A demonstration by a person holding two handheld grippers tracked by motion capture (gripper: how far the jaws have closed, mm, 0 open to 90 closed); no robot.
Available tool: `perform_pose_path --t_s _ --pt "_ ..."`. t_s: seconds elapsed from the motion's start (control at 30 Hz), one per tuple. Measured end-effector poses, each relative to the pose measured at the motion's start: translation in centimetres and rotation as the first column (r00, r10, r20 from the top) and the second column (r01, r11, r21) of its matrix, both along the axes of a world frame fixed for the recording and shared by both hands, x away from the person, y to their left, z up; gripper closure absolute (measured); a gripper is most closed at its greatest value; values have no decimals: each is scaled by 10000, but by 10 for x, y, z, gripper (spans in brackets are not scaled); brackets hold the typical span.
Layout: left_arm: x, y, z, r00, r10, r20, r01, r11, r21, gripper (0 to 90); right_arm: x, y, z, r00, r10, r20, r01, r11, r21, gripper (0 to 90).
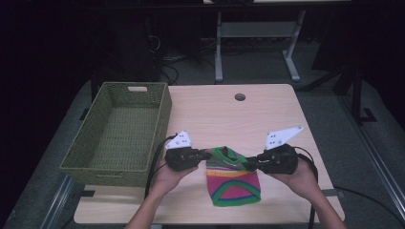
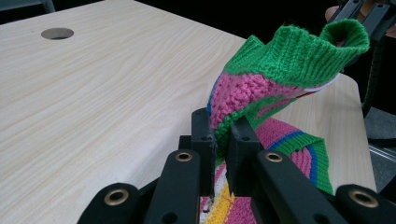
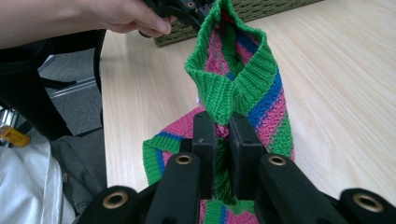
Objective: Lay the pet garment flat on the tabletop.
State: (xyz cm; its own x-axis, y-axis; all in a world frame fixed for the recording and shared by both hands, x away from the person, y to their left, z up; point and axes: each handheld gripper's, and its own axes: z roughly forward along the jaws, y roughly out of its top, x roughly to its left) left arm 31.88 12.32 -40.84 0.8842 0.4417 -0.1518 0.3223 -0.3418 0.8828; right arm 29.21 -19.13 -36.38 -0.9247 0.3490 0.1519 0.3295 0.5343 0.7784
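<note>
Knitted hat (image 1: pixel 233 179): striped in pink, green, blue and yellow, with a green ribbed cuff; one item, at the near middle of the table (image 1: pixel 267 109), between the two grippers. Cuff end raised off the tabletop and stretched between the jaws; crown end lying flat on the wood toward the person. Left gripper (image 1: pixel 206 154): jaws closed on the cuff's left edge; in the left gripper view the pink and green knit (image 2: pixel 261 88) rises from between the two black jaws (image 2: pixel 223 140) and arches away toward the other gripper. Right gripper (image 1: pixel 248 162): jaws closed on the cuff's right edge; in the right gripper view the green ribbing (image 3: pixel 229 88) is pinched between the jaws (image 3: pixel 223 135) and stands open above them, its far side held by the left gripper beside the person's hand (image 3: pixel 116 16). Woven basket (image 1: pixel 119 131): olive green, rectangular, at the table's left edge, just beside the left gripper and apart from the hat.
</note>
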Motion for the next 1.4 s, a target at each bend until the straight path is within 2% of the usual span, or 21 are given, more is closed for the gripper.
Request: perform_pose_path --t_s 0.47,0.8,0.9,1.0,1.1,1.4 --pt "18 -13 5 9999 -74 -89 78 9990 434 832 18 -12 1 9984 -537 -191 536 9985 -52 824" --pt "26 -13 3 9996 76 -271 -64 9989 459 831 31 -13 4 9967 -801 -141 797 9965 -233 821" --pt "29 -13 2 9992 199 -340 -183 9988 459 831 36 -12 6 9959 -891 -122 887 9957 -274 820" --pt "32 -13 0 9983 380 -452 -368 9989 277 831 43 -11 7 9955 -942 -82 939 9950 -341 819" --pt "35 -12 -3 9974 500 -518 -482 9982 343 830 48 -10 7 9946 -1030 -101 1025 9937 -455 819" --pt "48 -13 -14 9926 929 -778 -910 9955 281 826 66 -8 0 9900 -1401 -194 1386 9884 -626 815"
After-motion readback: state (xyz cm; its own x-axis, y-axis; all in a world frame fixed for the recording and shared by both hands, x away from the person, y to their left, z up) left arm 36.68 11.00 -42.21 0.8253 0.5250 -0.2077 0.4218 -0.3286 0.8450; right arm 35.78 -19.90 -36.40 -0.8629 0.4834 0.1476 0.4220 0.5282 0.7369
